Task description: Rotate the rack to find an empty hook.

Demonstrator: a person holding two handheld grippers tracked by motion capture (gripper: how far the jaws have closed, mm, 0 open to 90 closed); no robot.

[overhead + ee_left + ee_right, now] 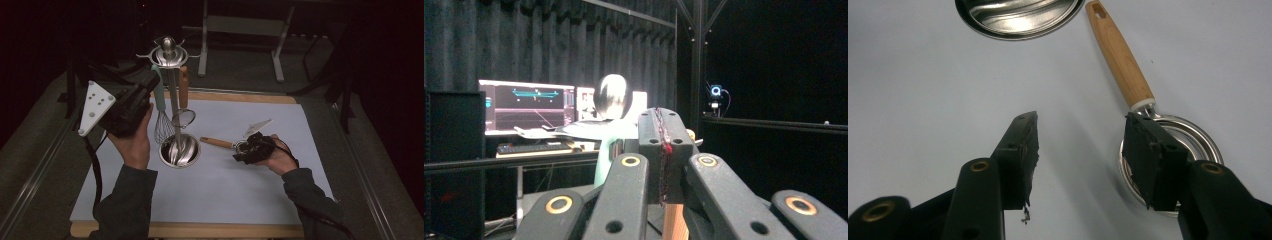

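Note:
A steel utensil stand (168,54) rises from a round base (180,150) on the white mat. From its top ring hang a whisk (162,125) with a mint handle and a small strainer (183,117) with a wooden handle. My left gripper (154,82) is raised beside the mint handle near the stand's top, jaws shut, nothing visible between them (663,130). A wooden-handled metal scoop (216,142) lies on the mat right of the base. My right gripper (1080,145) hangs open just above it, one jaw over the scoop's metal bowl (1198,142), the other over bare mat.
The white mat (210,195) lies on a wooden board whose front edge (200,231) faces me. A grey metal frame (240,25) stands behind the table. Lit monitors (526,105) glow beyond the stand in the left gripper view.

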